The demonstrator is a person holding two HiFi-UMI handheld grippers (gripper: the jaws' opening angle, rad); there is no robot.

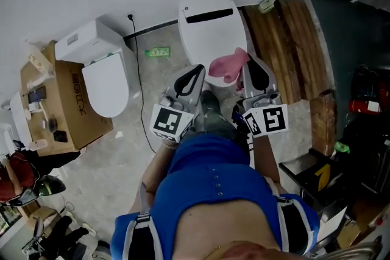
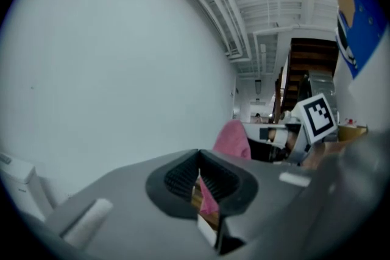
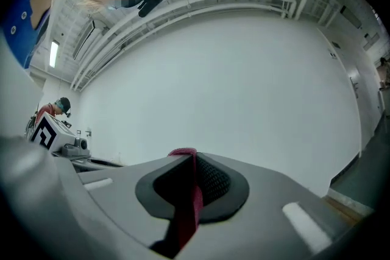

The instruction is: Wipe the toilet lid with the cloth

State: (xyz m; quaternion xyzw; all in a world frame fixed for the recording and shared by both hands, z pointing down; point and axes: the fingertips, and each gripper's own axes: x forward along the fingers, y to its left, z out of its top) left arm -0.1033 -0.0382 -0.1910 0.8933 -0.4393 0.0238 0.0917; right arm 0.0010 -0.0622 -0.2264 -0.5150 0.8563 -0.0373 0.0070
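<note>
The toilet point(image 1: 207, 27) stands ahead of me with its white lid down. A pink cloth point(image 1: 226, 64) hangs over the lid's near edge, and my right gripper point(image 1: 247, 59) is shut on it. In the right gripper view the cloth point(image 3: 186, 210) runs as a strip between the pads of that gripper point(image 3: 194, 167), which points up at a white wall. My left gripper point(image 1: 196, 69) hovers just left of the cloth, shut on nothing. In the left gripper view its closed tips point(image 2: 198, 175) face the cloth point(image 2: 233, 138), with the right gripper's marker cube point(image 2: 317, 119) beyond.
A second white toilet point(image 1: 106, 79) and a cardboard box point(image 1: 55, 100) stand to the left. A black cable point(image 1: 139, 82) runs down the floor between the toilets, near a green item point(image 1: 157, 52). Wooden boards point(image 1: 286, 45) lie right of the toilet, with dark clutter point(image 1: 359, 106) further right.
</note>
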